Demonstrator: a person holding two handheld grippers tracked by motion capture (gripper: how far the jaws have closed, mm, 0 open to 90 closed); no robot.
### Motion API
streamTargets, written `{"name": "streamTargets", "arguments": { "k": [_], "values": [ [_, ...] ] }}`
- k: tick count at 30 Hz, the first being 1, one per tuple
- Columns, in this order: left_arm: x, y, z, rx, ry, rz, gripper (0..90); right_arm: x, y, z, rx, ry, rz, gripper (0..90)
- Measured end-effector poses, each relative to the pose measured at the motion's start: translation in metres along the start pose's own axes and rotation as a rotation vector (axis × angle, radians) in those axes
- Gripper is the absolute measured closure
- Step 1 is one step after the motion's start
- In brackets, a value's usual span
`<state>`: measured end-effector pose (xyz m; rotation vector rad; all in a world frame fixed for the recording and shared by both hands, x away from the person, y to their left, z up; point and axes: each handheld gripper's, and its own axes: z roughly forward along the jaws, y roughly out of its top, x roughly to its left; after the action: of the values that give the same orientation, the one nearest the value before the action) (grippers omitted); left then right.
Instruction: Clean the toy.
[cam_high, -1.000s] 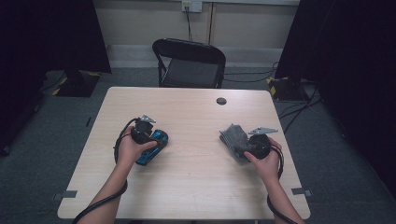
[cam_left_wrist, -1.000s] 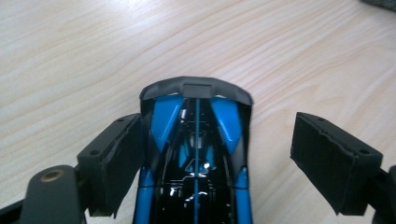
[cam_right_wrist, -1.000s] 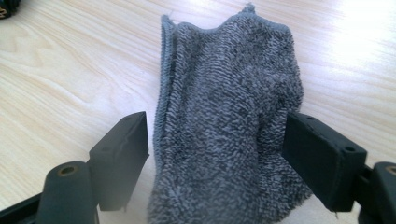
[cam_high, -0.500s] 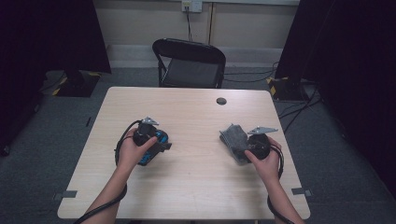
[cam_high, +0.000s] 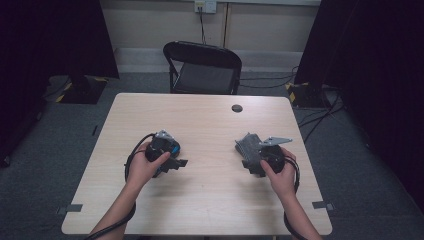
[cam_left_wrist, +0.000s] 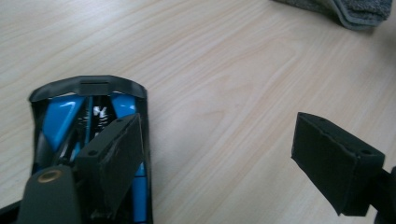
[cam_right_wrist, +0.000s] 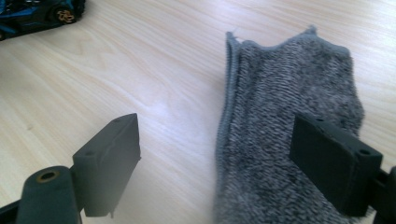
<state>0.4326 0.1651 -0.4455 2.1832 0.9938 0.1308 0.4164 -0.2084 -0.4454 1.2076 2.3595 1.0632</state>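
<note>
A blue and black toy car (cam_left_wrist: 88, 121) lies on the wooden table (cam_high: 210, 205), left of centre. My left gripper (cam_left_wrist: 217, 140) is open, its left jaw over the car's near end and bare wood between the jaws. In the high view that left gripper (cam_high: 172, 160) covers most of the car (cam_high: 174, 148). A folded grey towel (cam_right_wrist: 289, 130) lies right of centre. My right gripper (cam_right_wrist: 217, 140) is open and its jaws have just been opening. Its right jaw hangs over the towel, whose edge lies between the jaws without being pressed. The high view shows the right gripper (cam_high: 252, 157) at the towel (cam_high: 246, 146).
A small black round cap (cam_high: 237, 108) sits near the table's far edge. A black folding chair (cam_high: 202, 65) stands behind the table. Cables (cam_high: 320, 107) run over the floor at the right. The car (cam_right_wrist: 37, 14) shows far off in the right gripper view.
My left hand has shifted a little to the right, so its gripper now covers more of the car. The right hand and the towel have stayed put.
</note>
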Motion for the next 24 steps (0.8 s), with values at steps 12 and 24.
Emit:
{"name": "streamTargets", "arguments": {
  "k": [12,24],
  "values": [
    [-0.014,-0.004,0.002,0.009,-0.052,0.026,16.4,0.017,0.005,0.003,0.003,0.059,-0.034,16.6],
    [-0.027,-0.016,0.0,0.012,-0.069,0.039,16.4,0.04,0.003,0.007,0.012,0.132,-0.087,16.5]
  ]
}}
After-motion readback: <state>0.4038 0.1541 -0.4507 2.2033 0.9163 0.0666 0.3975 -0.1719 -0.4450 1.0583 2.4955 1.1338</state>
